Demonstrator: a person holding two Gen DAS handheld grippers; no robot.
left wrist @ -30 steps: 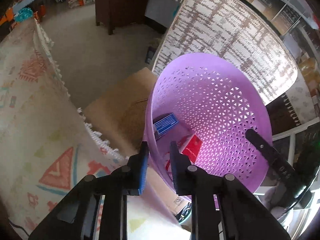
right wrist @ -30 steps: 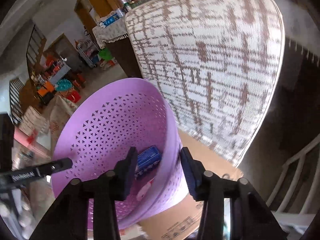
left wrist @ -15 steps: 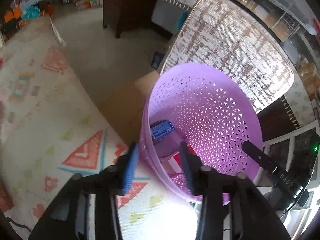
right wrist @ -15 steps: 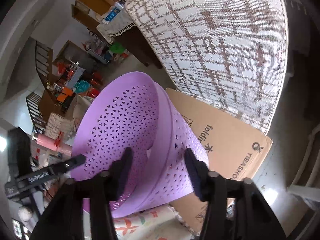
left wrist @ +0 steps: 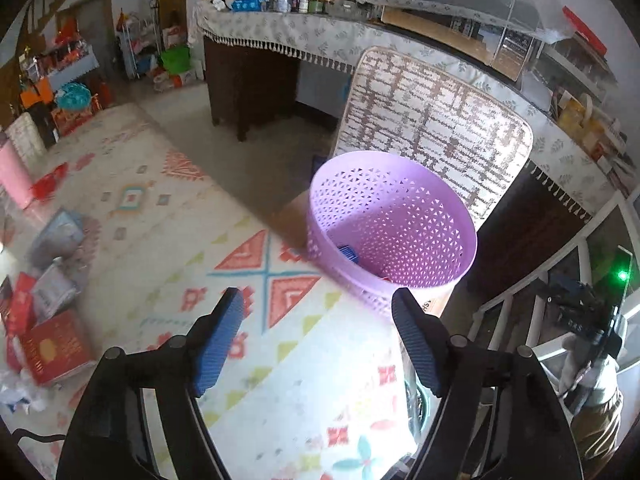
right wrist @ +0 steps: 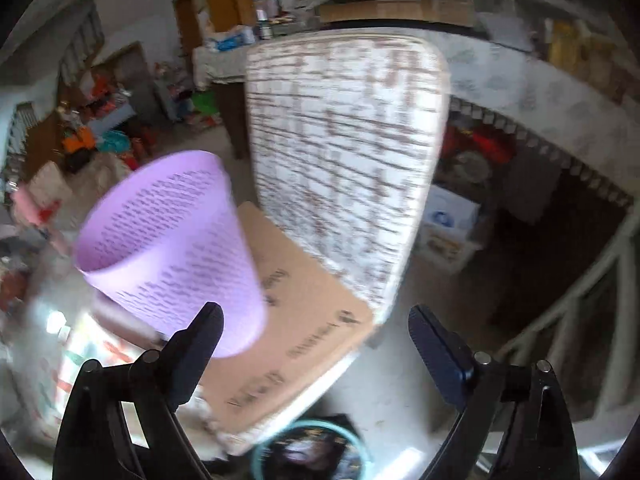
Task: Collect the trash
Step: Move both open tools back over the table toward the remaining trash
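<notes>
— Two grippers, both yours. How do the jaws stand?

— Both spread wide and holding nothing: my left gripper (left wrist: 316, 340) hangs over the patterned rug (left wrist: 168, 240), my right gripper (right wrist: 316, 344) over the cardboard sheet (right wrist: 304, 320).

— And the trash?

— Red and grey packets (left wrist: 44, 320) lie heaped at the rug's left edge. Further out the purple basket (left wrist: 400, 184) stands upright at the rug's far edge, a blue box (left wrist: 349, 253) inside. Behind it a mattress (left wrist: 432, 120) leans.

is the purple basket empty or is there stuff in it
Not empty: the purple basket holds a blue box and a red item at its bottom.
</notes>
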